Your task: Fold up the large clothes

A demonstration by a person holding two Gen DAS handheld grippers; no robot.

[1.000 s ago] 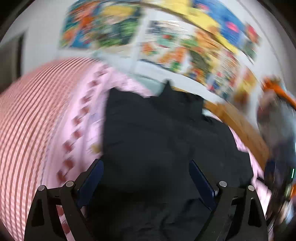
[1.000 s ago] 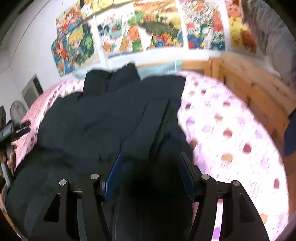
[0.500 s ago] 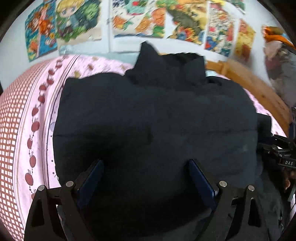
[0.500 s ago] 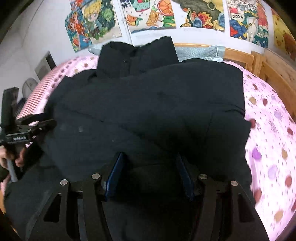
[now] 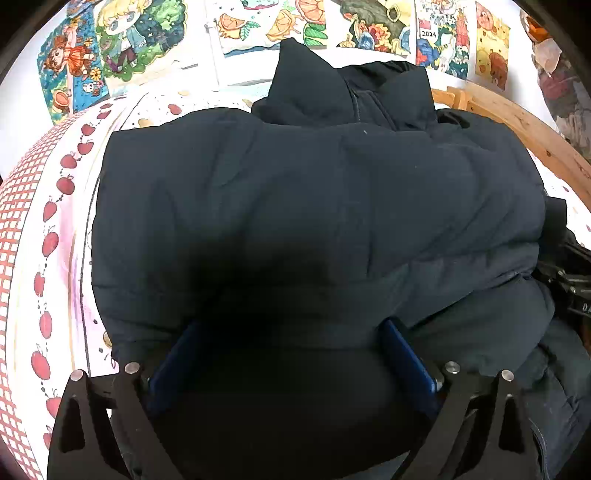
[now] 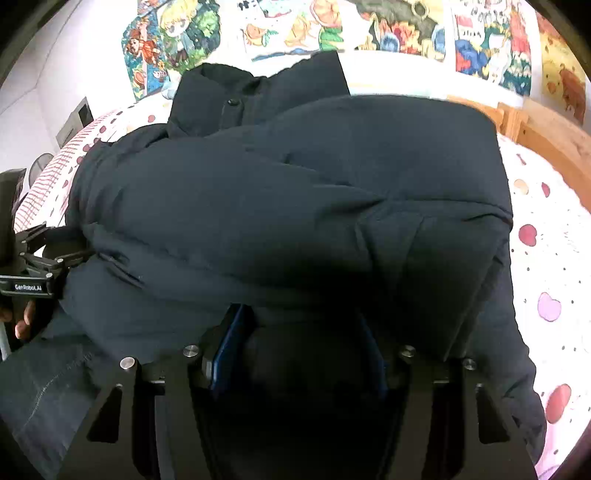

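Jacket (image 5: 317, 206), dark, padded and bulky, fills both views as it lies on the bed (image 5: 55, 258), with its stand-up collar (image 5: 354, 88) up at the far end near the postered wall (image 5: 258, 29). It looks well along: the lower half appears doubled over the upper body, making one thick, rounded bundle with the collar poking out beyond. What seems left is settling that top layer flat and squaring the edges, since loose dark fabric sprawls at the near side under both tools.

Down to the tools. The left gripper (image 5: 291, 354) stands spread to its widest, its jaws having just been opening, and the puffy fold bulges between its blue pads (image 5: 402, 350) without any clear pinch, so I call it released. The right gripper (image 6: 299, 350) sits at a middling spread with fabric packed between its jaws; whether it grips or merely rests there I cannot tell.
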